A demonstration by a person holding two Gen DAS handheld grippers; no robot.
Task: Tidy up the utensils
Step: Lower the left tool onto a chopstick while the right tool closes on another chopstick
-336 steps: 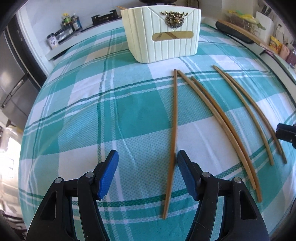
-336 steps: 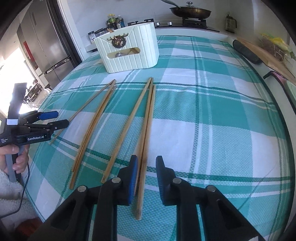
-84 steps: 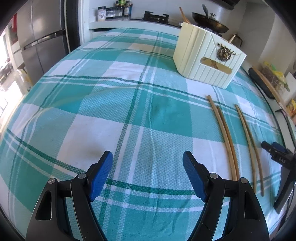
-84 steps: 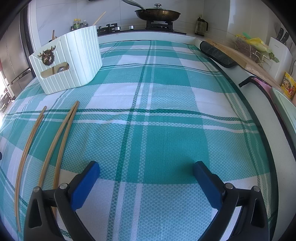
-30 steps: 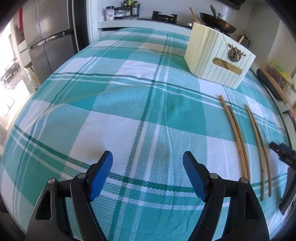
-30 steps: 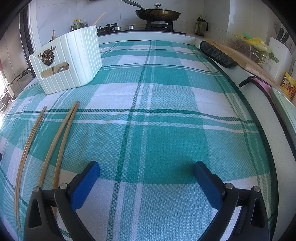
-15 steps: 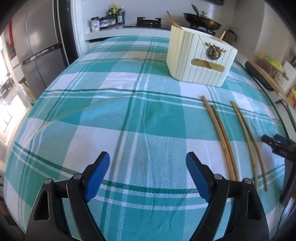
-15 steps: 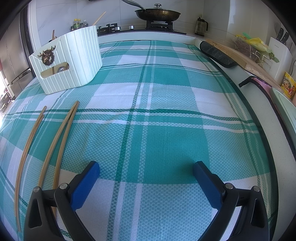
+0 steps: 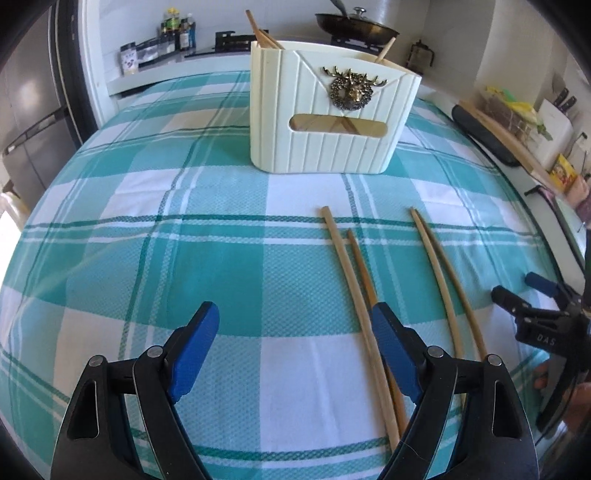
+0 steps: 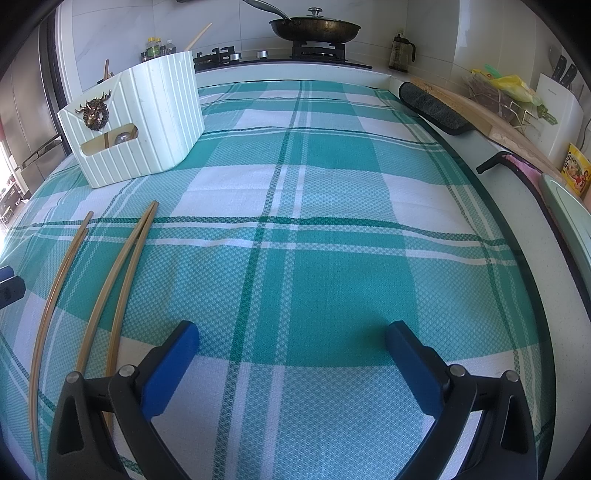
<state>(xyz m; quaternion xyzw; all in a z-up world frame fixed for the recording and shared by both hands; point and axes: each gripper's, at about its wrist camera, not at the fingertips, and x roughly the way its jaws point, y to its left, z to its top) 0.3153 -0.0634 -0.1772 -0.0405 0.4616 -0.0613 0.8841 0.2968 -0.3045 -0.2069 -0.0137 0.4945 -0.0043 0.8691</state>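
Observation:
Two pairs of long wooden chopsticks lie on the teal checked cloth. In the left wrist view the left pair (image 9: 345, 258) runs under and beside my right fingertip (image 9: 382, 321); the right pair (image 9: 441, 273) lies further right. My left gripper (image 9: 295, 319) is open above the cloth, with only one stick just inside its right finger. The cream utensil holder (image 9: 332, 125) stands beyond, with chopsticks (image 9: 258, 29) sticking out of it. My right gripper (image 10: 293, 336) is open over bare cloth, and both pairs (image 10: 122, 273) lie to its left. The holder (image 10: 136, 118) is at the far left.
A stove with a pan (image 10: 314, 27) and bottles (image 10: 157, 46) stand behind the table. A black mat (image 10: 432, 107) and a wooden board (image 10: 480, 110) line the right counter. A fridge (image 9: 29, 110) is at the left. The right gripper (image 9: 535, 321) shows at the table's right edge.
My left gripper has moved right over the cloth, so the left chopstick pair now lies at its right finger and the holder sits straight ahead. The right gripper has not moved.

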